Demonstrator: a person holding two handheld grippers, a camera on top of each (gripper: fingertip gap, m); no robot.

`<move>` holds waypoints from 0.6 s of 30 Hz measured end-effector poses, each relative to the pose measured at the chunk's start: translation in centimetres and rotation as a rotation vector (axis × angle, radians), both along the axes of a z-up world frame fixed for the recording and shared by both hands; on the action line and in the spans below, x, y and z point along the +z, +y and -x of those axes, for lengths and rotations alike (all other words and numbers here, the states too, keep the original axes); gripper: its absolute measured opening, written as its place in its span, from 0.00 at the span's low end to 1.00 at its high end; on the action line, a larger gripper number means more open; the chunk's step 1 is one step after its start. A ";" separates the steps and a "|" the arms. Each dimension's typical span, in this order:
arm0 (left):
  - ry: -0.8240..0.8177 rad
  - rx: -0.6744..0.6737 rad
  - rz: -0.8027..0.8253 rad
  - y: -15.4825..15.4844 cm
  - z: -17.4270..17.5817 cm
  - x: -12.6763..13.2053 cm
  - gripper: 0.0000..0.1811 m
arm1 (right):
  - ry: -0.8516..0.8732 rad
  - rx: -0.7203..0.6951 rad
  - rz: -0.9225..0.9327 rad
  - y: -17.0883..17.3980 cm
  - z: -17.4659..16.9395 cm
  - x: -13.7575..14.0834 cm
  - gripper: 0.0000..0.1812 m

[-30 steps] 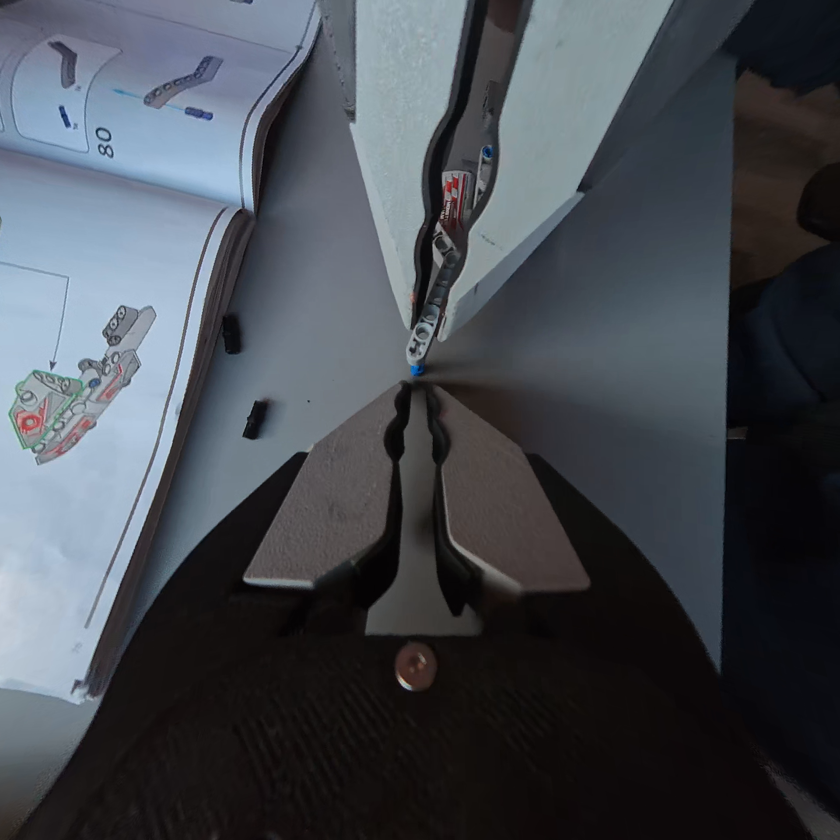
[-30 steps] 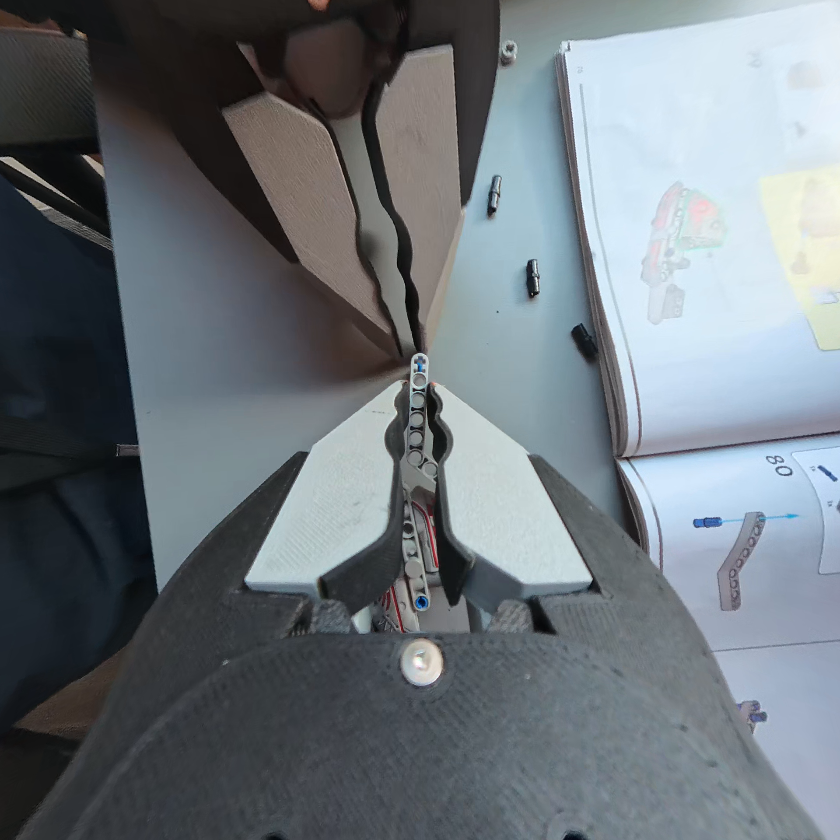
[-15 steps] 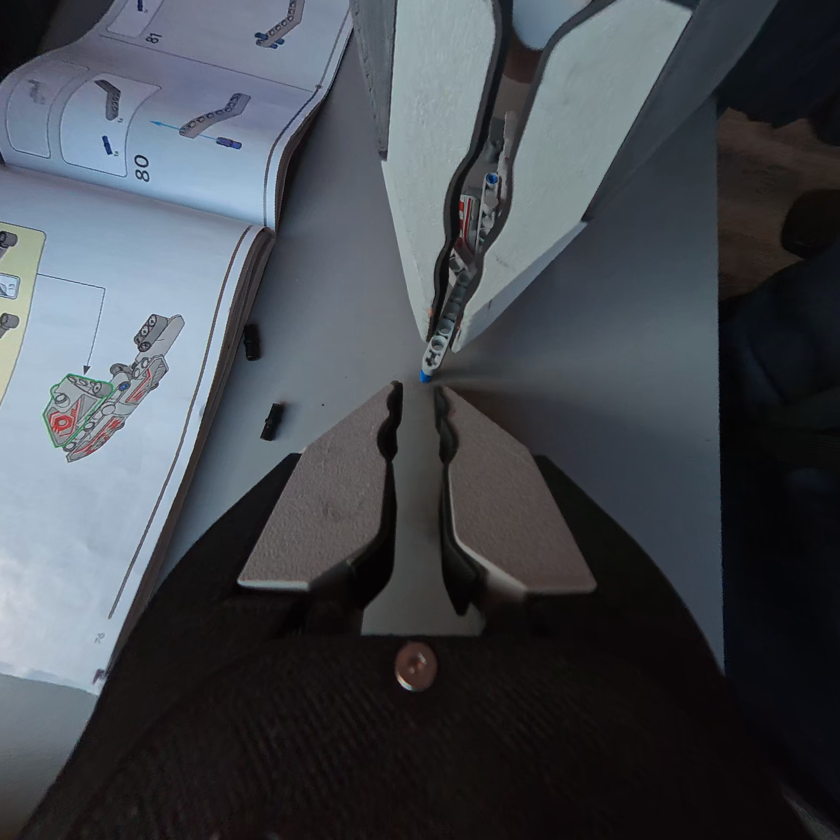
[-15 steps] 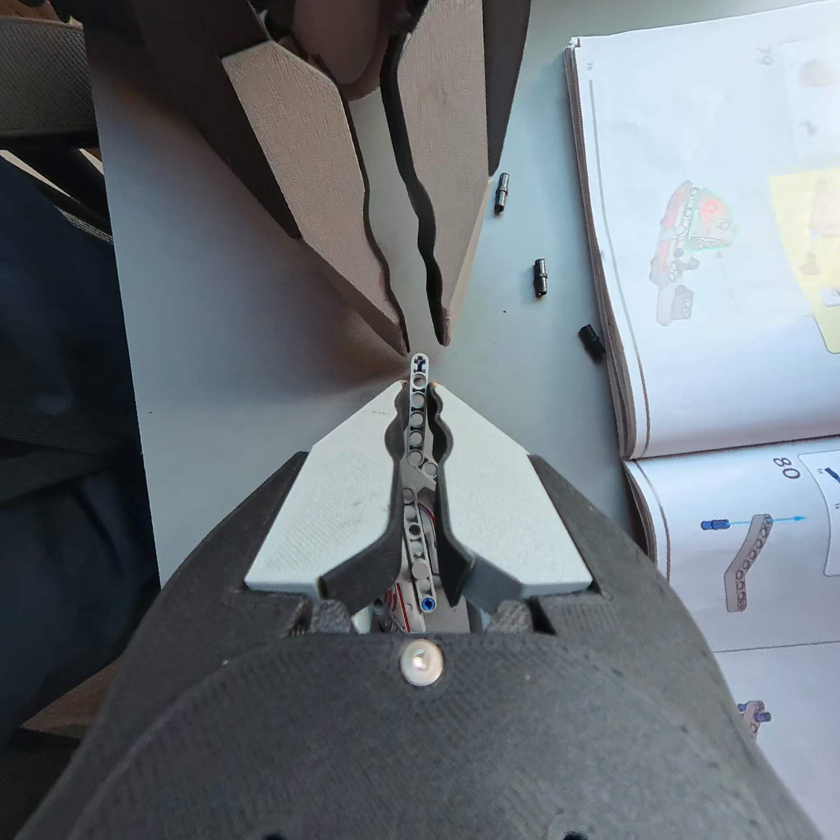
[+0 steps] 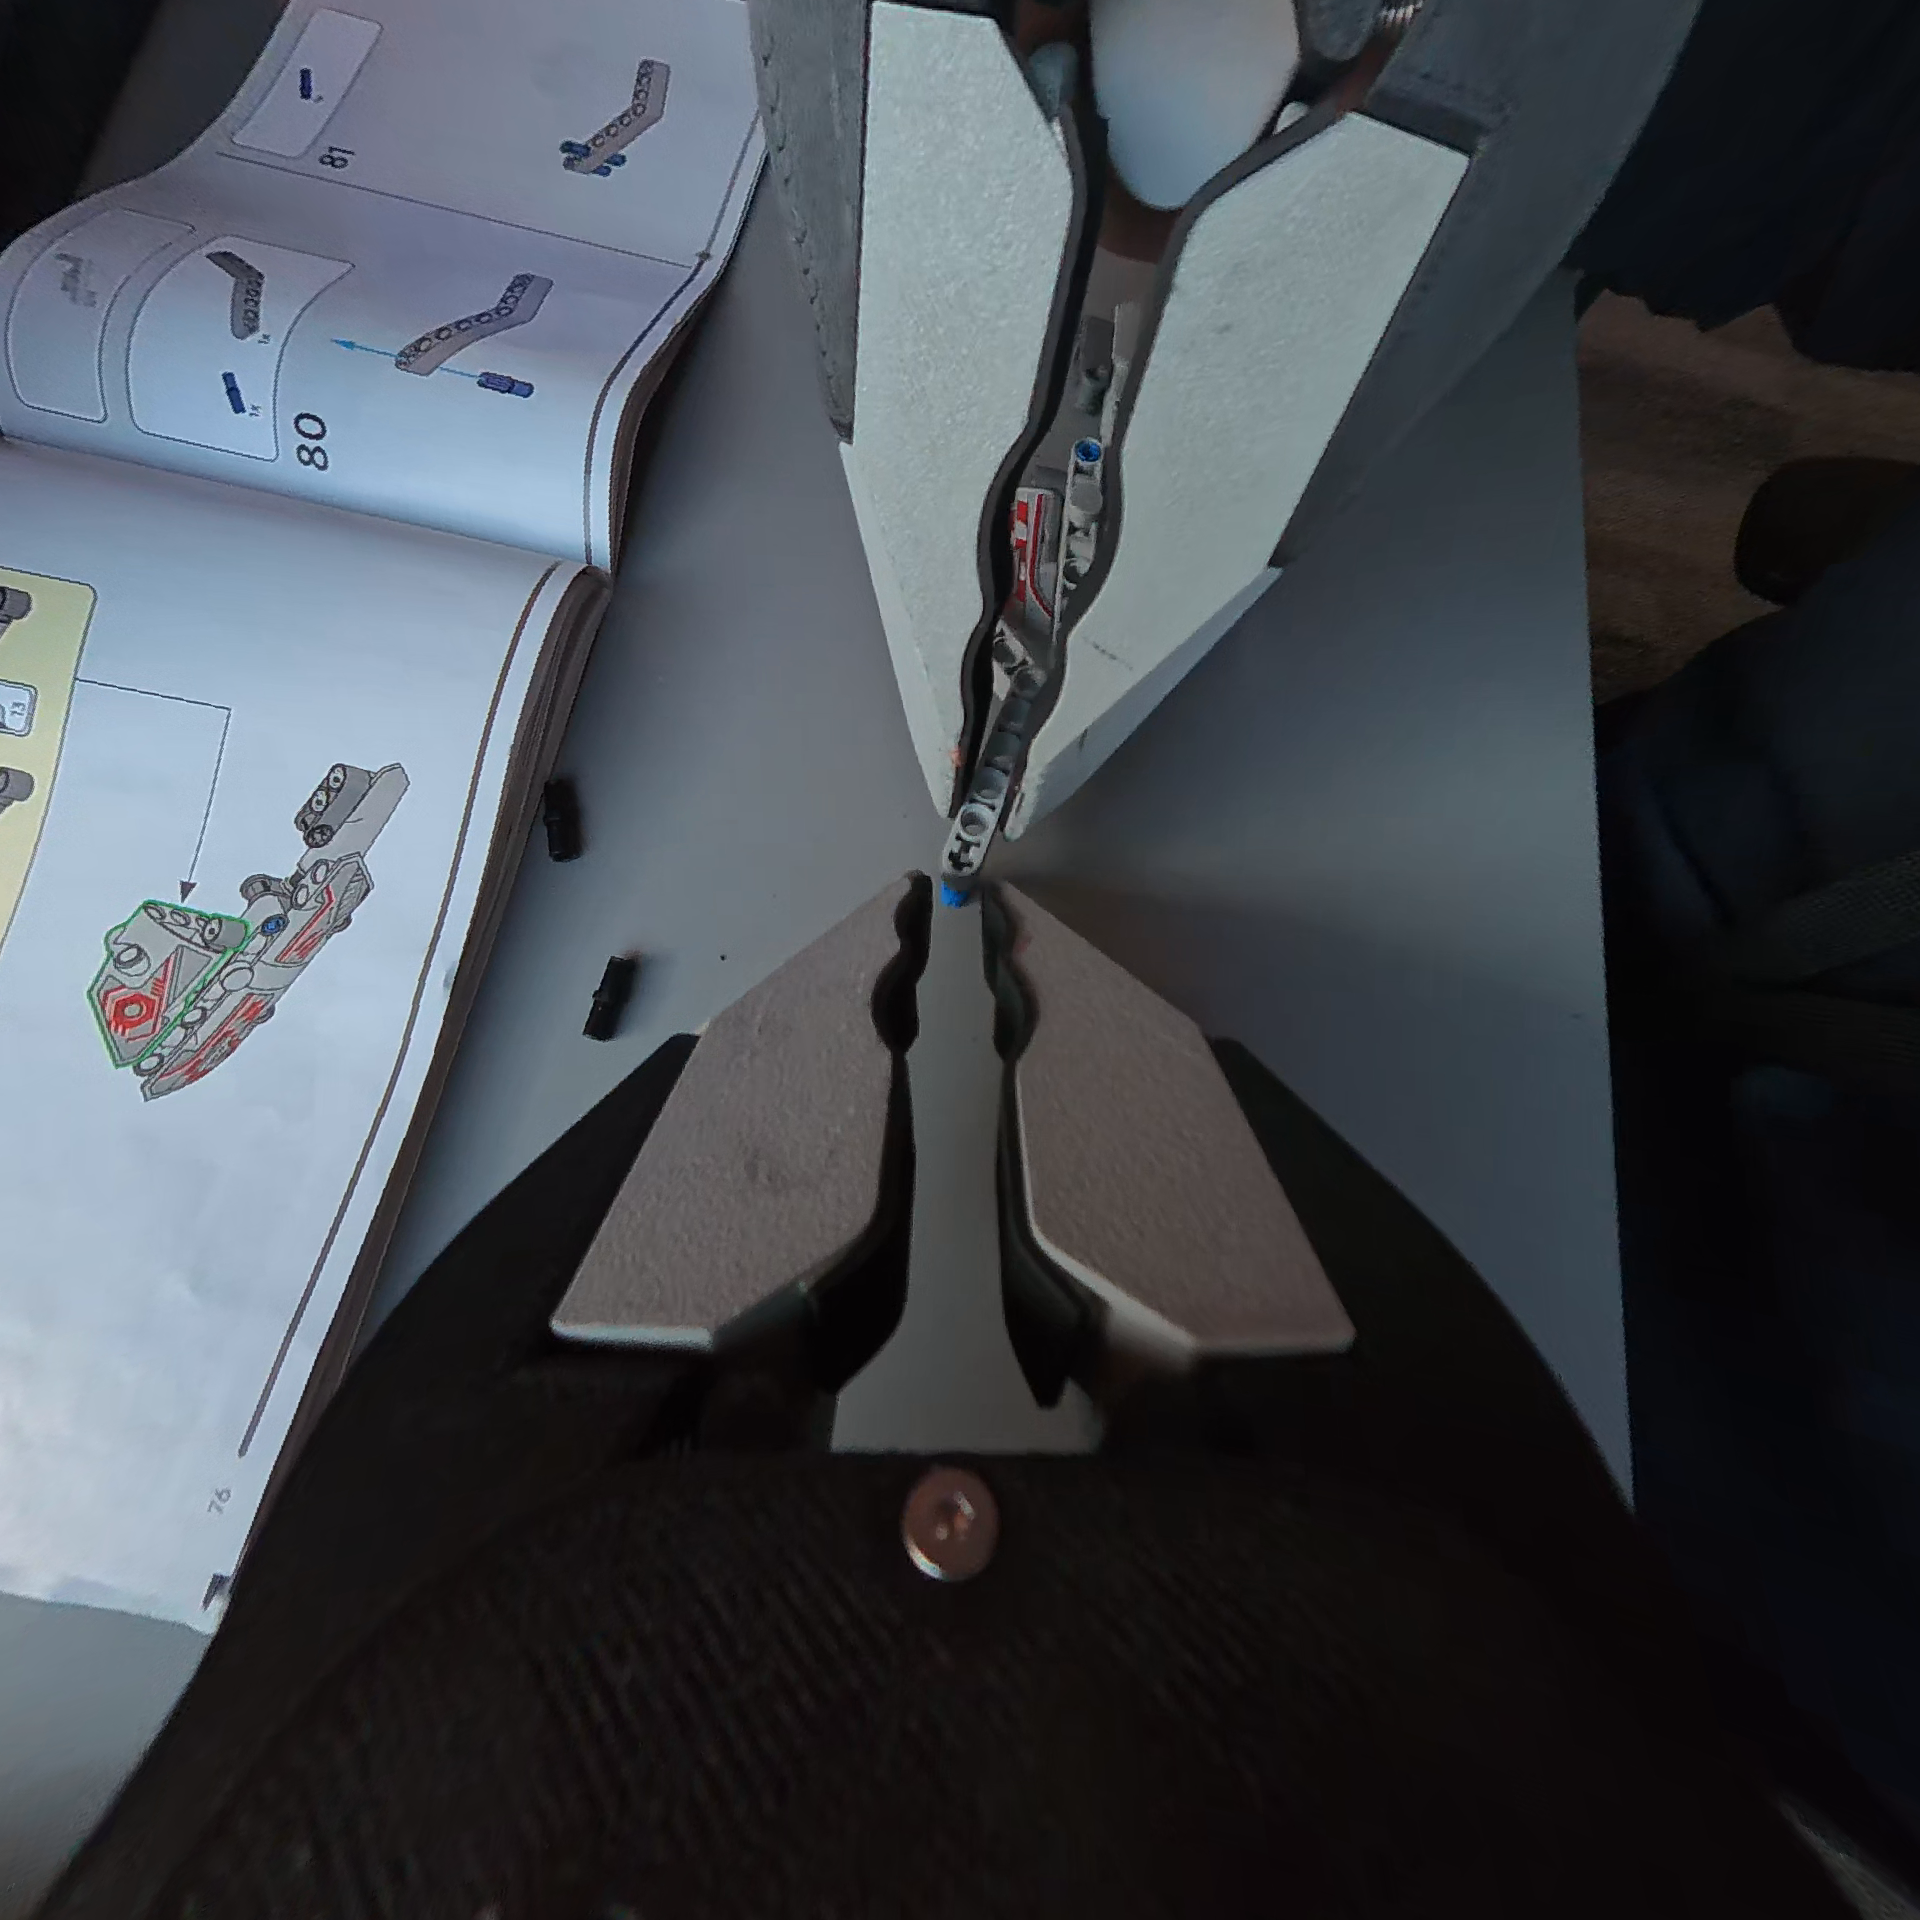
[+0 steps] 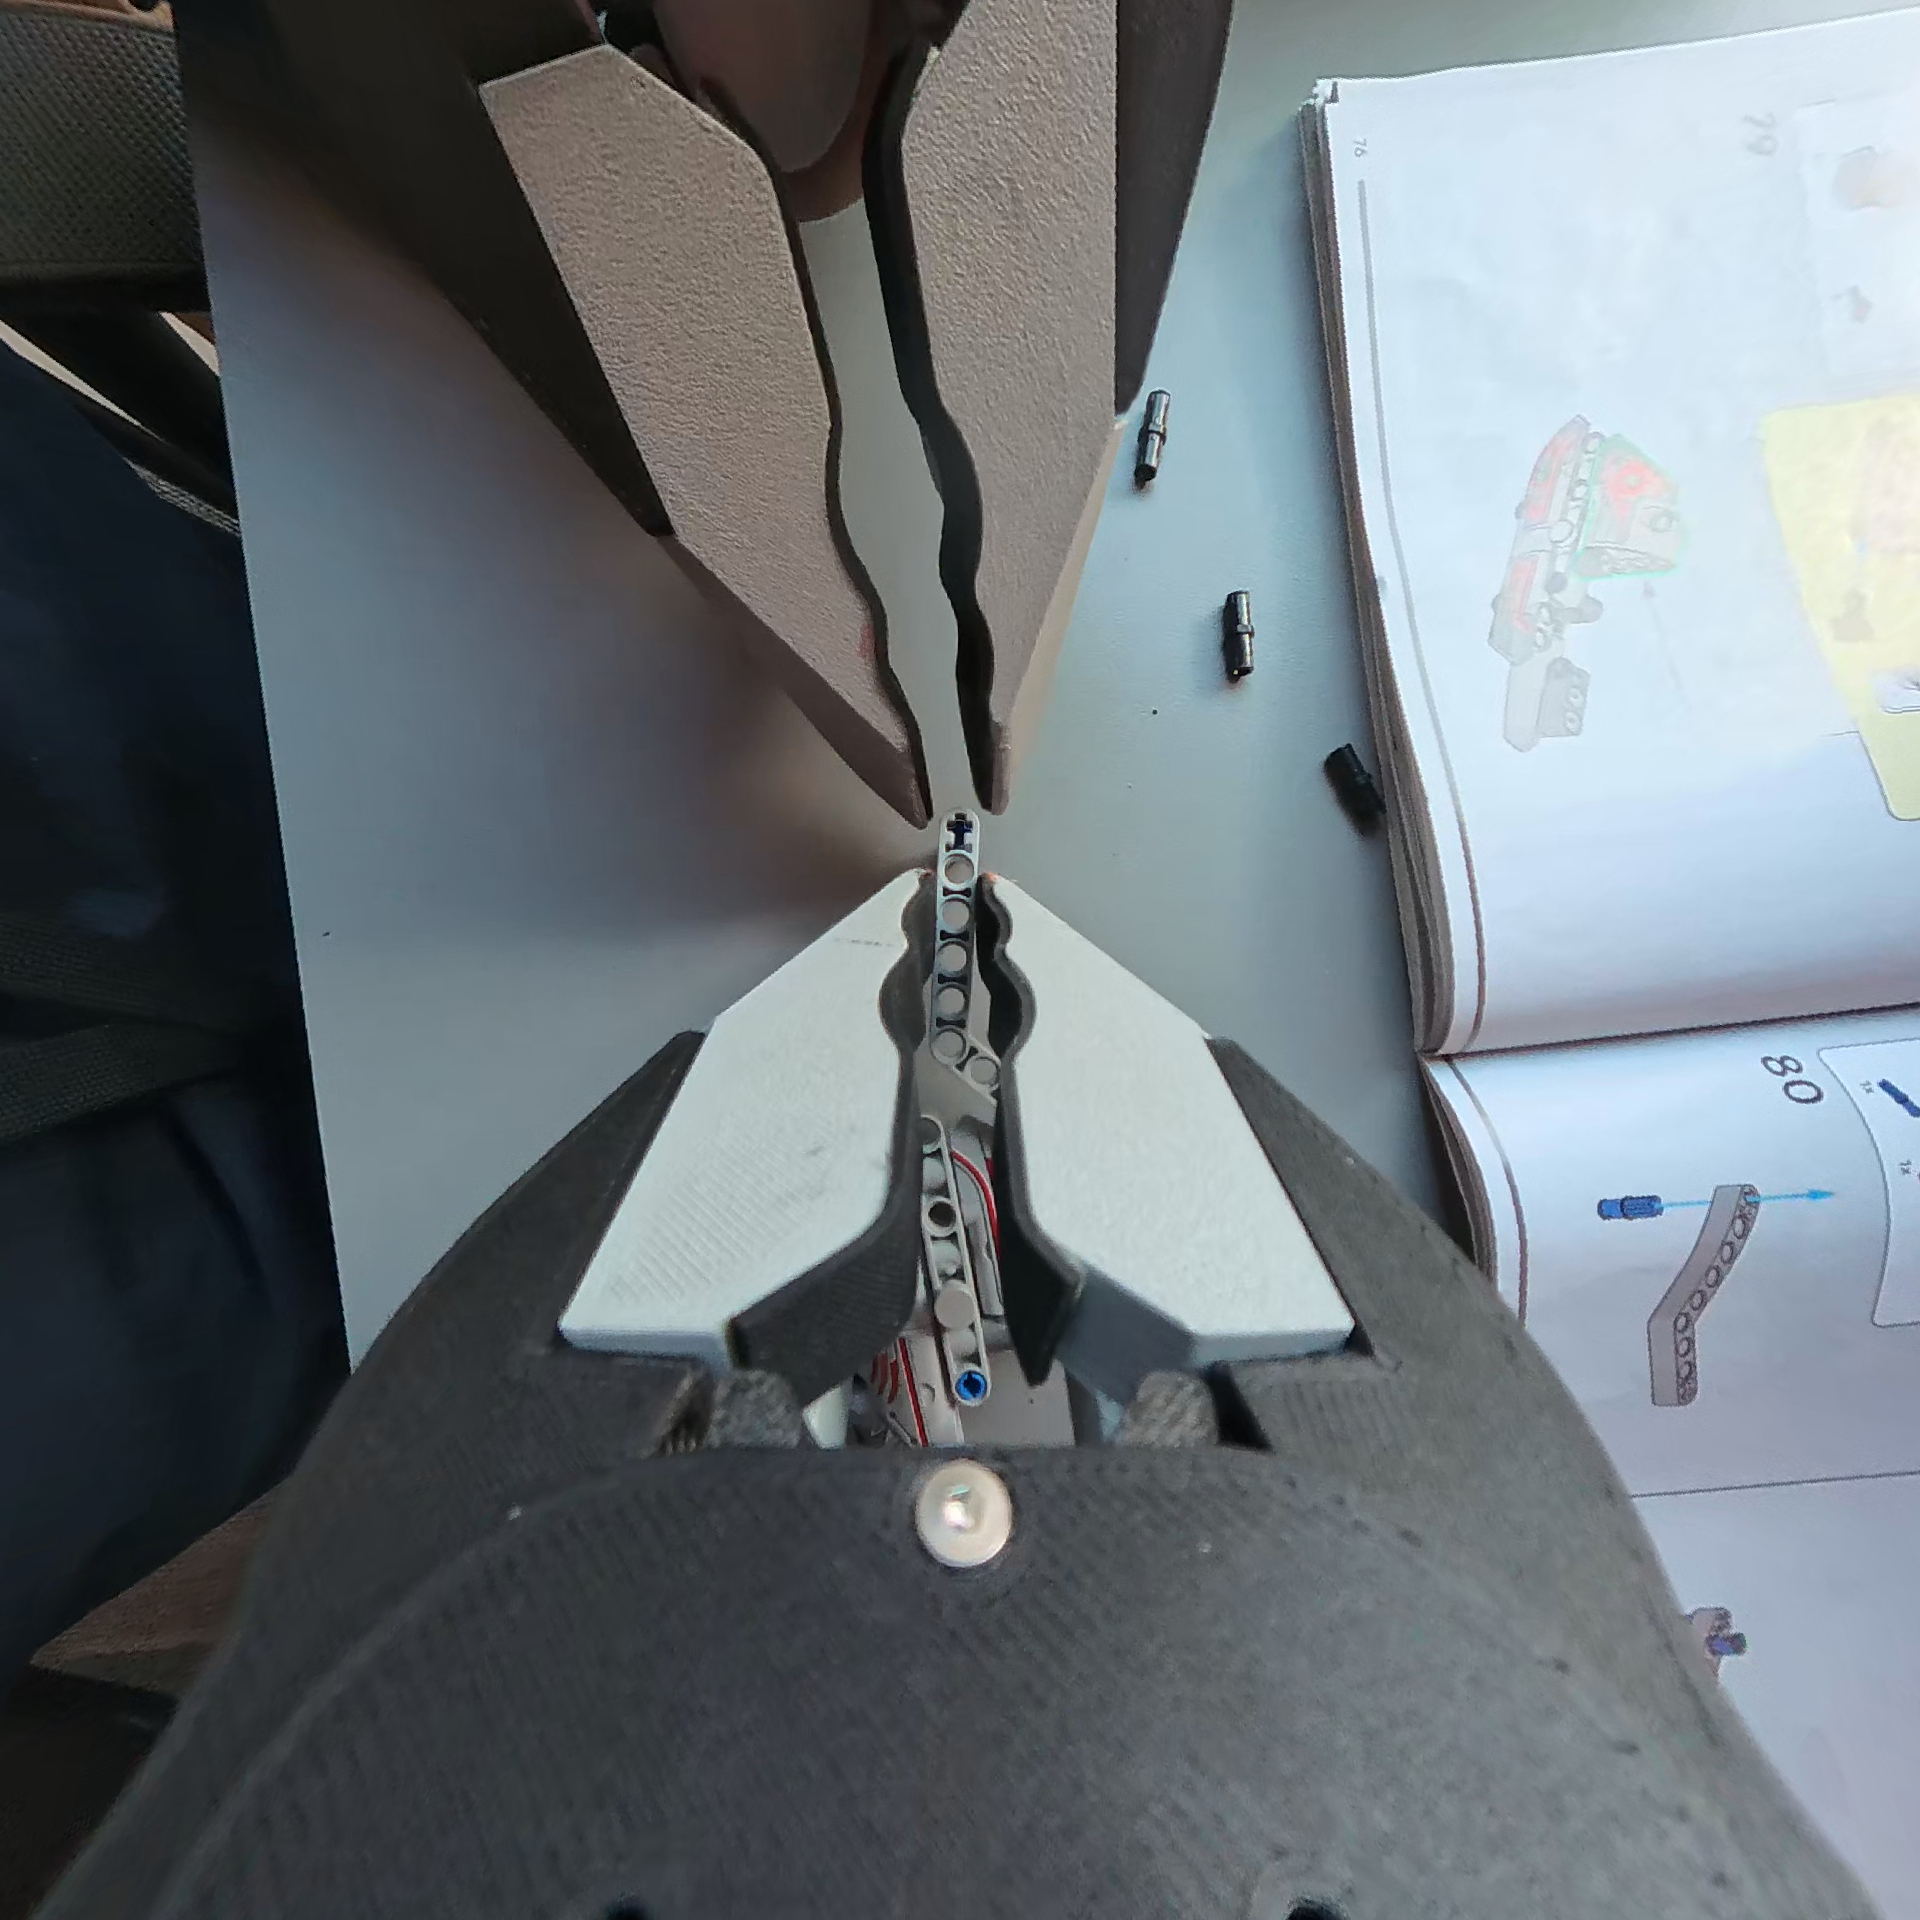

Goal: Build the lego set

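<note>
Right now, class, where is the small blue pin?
In the left wrist view, the blue pin sits at the tip of the grey beam held by the right tool, between the left tool's open fingertips.

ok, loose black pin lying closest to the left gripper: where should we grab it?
Take the black pin across its middle, from above, closing on its long sides. It lies flat on the table and is a short cylinder, so its ends would give little hold. It sits clear of the manual, which leaves finger room on both sides. The left gripper is open and near.
</note>
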State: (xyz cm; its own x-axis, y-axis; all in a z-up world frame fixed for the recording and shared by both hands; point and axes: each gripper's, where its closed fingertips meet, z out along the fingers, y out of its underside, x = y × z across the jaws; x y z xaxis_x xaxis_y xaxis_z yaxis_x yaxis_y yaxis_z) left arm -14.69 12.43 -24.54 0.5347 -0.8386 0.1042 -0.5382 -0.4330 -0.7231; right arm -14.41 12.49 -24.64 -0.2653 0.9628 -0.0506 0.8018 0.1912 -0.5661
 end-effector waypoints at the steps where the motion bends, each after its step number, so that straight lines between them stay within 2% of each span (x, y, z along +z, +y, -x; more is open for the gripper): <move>1: -0.004 -0.001 0.001 0.0 -0.1 0.0 0.03 | 0.000 0.002 -0.002 0.0 0.0 0.0 0.02; 18: -0.002 -0.027 -0.004 0.0 -0.2 -0.1 0.02 | -0.030 0.031 -0.009 -0.1 0.0 -0.2 0.02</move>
